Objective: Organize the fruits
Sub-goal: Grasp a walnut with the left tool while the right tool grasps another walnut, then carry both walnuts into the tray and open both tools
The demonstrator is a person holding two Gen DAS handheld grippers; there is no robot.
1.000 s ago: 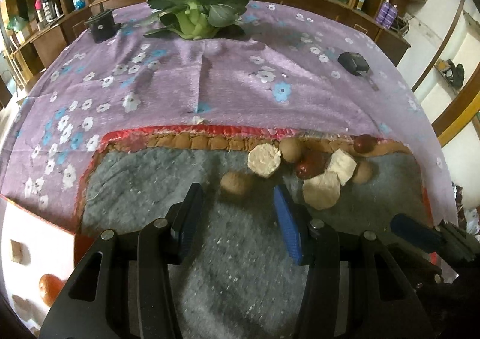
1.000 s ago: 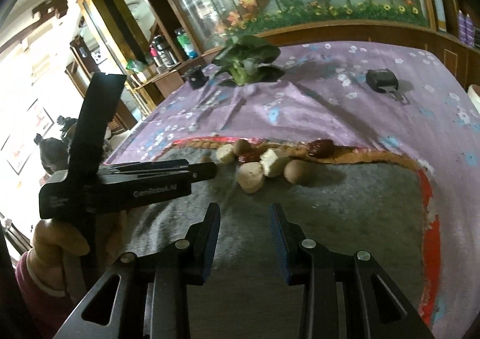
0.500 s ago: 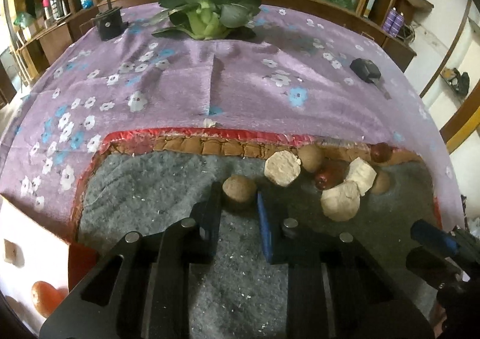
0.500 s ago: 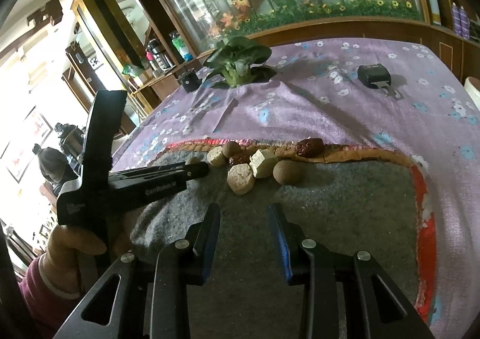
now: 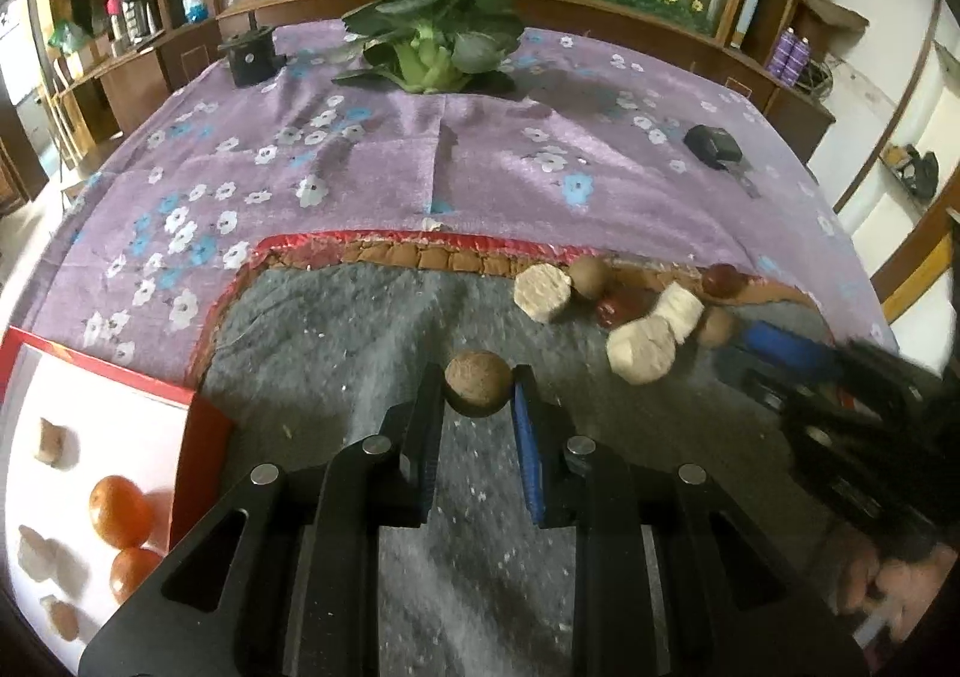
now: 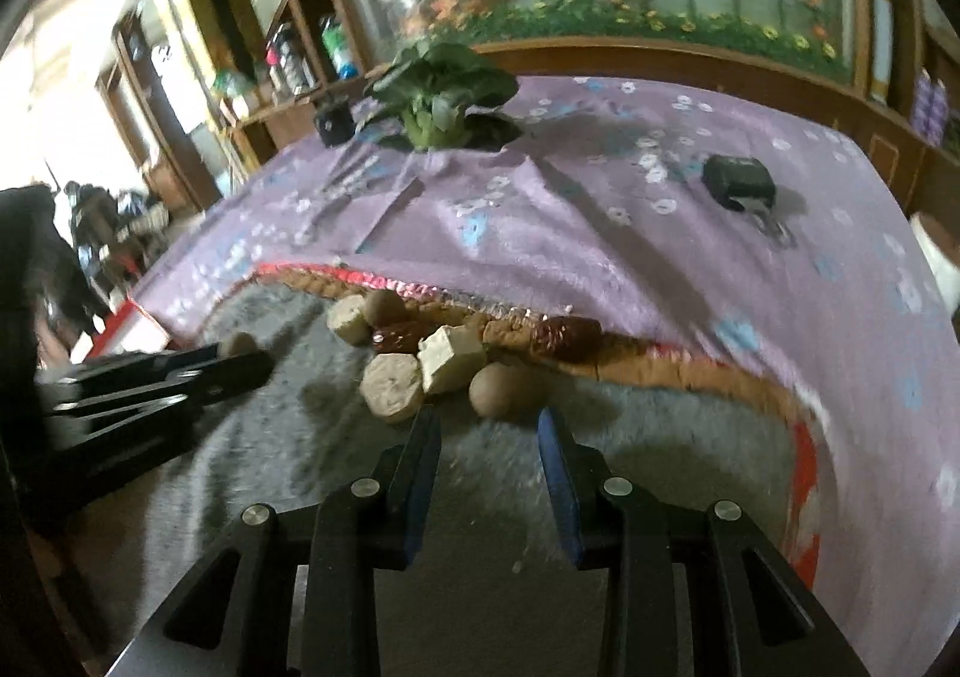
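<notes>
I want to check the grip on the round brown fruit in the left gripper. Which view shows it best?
The left wrist view: the round brown fruit sits sharp and centred, pinched between the left gripper pads. The right wrist view shows only its top, blurred, peeking above that gripper seen from the side.

Left wrist view: fisheye, mounted behind the left tool (image 5: pixel 477 395), angled steeply down over the grey mat (image 5: pixel 336 329), close to it, facing the desk's far edge and the leafy plant (image 5: pixel 435 41). Right wrist view: same mounting on the right tool (image 6: pixel 489 425), similarly steep and close, set further right. Shared: mat, fruit cluster (image 5: pixel 630 311) (image 6: pixel 432 353), purple cloth (image 5: pixel 480 155) (image 6: pixel 600 209), plant, each other's tool.
</notes>
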